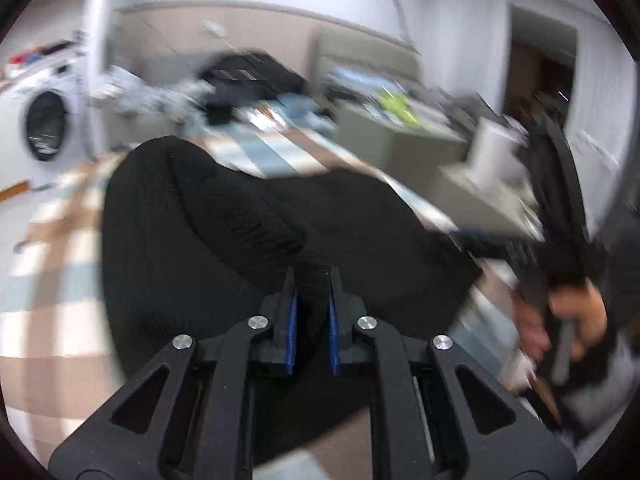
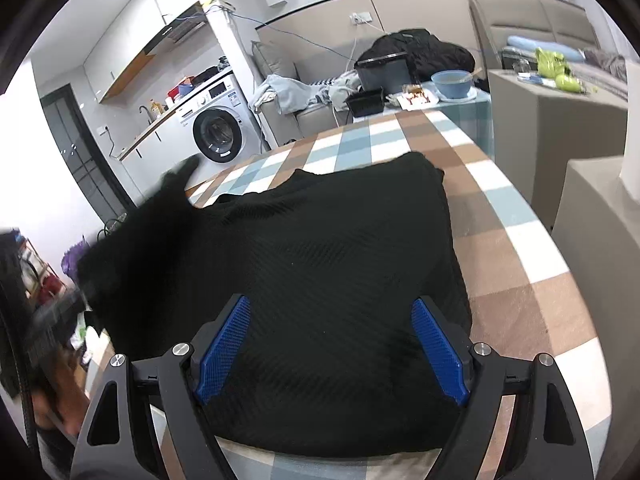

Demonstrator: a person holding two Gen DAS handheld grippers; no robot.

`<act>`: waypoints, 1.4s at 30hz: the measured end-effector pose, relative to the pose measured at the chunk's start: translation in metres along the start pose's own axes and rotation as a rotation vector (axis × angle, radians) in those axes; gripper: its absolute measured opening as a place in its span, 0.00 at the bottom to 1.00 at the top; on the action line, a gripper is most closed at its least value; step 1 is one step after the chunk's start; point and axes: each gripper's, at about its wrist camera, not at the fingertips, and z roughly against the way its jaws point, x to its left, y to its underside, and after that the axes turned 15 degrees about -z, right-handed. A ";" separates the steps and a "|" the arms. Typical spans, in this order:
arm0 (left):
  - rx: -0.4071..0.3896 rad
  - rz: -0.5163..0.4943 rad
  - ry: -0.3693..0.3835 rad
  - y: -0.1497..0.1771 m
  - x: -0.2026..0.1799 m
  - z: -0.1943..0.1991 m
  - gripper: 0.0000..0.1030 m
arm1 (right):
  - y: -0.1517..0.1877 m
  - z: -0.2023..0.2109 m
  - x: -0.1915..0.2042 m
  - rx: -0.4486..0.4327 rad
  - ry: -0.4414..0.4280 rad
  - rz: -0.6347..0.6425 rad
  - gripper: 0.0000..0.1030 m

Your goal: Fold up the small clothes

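Note:
A black ribbed knit garment lies spread on the checked tablecloth. In the left wrist view my left gripper is shut on a bunched fold of the garment and lifts it off the cloth; that view is blurred by motion. In the right wrist view the lifted part rises at the left, with the left gripper body blurred below it. My right gripper is open, its blue pads spread above the near edge of the garment, holding nothing.
A washing machine stands beyond the table's far left. A sofa with clothes and a black bag, a blue bowl and food trays sit past the far end. Grey boxes stand close on the right.

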 end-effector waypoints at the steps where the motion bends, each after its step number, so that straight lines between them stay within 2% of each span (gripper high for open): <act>1: 0.028 -0.019 0.036 0.002 -0.009 -0.008 0.11 | 0.000 -0.001 0.000 0.003 -0.002 -0.003 0.82; 3: 0.083 -0.074 0.081 0.009 -0.024 -0.019 0.19 | -0.001 -0.003 0.003 0.011 -0.010 -0.002 0.82; 5: 0.091 -0.096 0.058 0.007 -0.032 -0.018 0.32 | 0.000 -0.005 0.007 0.016 -0.028 0.012 0.82; 7: 0.059 -0.060 0.052 0.007 -0.033 -0.008 0.59 | 0.001 -0.009 0.011 0.033 -0.028 0.017 0.82; 10: 0.011 0.017 0.000 0.012 -0.011 0.016 0.72 | 0.003 -0.017 0.014 0.081 -0.056 0.005 0.82; 11: 0.004 0.041 -0.021 0.012 -0.004 0.020 0.74 | 0.004 -0.019 0.015 0.095 -0.061 0.007 0.82; 15: 0.017 0.183 -0.111 0.022 0.042 0.037 0.75 | 0.014 -0.023 0.026 0.152 -0.100 0.053 0.82; 19: 0.075 0.299 -0.198 0.043 0.080 0.037 0.75 | 0.023 -0.027 0.040 0.186 -0.143 0.094 0.80; 20: 0.086 0.322 -0.200 0.050 0.088 0.040 0.75 | 0.024 -0.028 0.043 0.191 -0.145 0.095 0.77; 22: 0.105 0.383 -0.212 0.062 0.103 0.039 0.75 | 0.026 -0.035 0.050 0.215 -0.177 0.100 0.63; 23: 0.115 0.401 -0.214 0.066 0.107 0.037 0.75 | 0.025 -0.040 0.054 0.234 -0.169 0.090 0.60; 25: 0.119 0.439 -0.215 0.075 0.118 0.037 0.75 | 0.028 -0.045 0.065 0.251 -0.218 0.123 0.57; 31: 0.134 0.424 -0.229 0.078 0.126 0.019 0.75 | 0.028 -0.079 0.091 0.325 -0.224 0.136 0.49; 33: 0.144 0.427 -0.234 0.078 0.128 0.014 0.75 | 0.027 -0.096 0.095 0.358 -0.192 0.136 0.48; 35: 0.157 0.444 -0.235 0.080 0.132 0.011 0.75 | 0.027 -0.111 0.098 0.381 -0.141 0.106 0.38; 37: 0.158 0.469 -0.228 0.082 0.137 0.010 0.75 | 0.025 -0.116 0.103 0.358 -0.131 0.150 0.37; 38: 0.158 0.470 -0.232 0.084 0.140 0.010 0.75 | 0.023 -0.115 0.100 0.367 -0.088 0.108 0.36; 39: 0.159 0.475 -0.241 0.085 0.142 0.010 0.75 | 0.021 -0.109 0.101 0.377 -0.104 0.090 0.33; 41: 0.155 0.488 -0.243 0.086 0.147 0.010 0.75 | 0.021 -0.095 0.106 0.312 -0.154 0.180 0.42; 42: 0.154 0.495 -0.238 0.086 0.149 0.010 0.75 | 0.024 -0.092 0.106 0.283 -0.099 0.232 0.50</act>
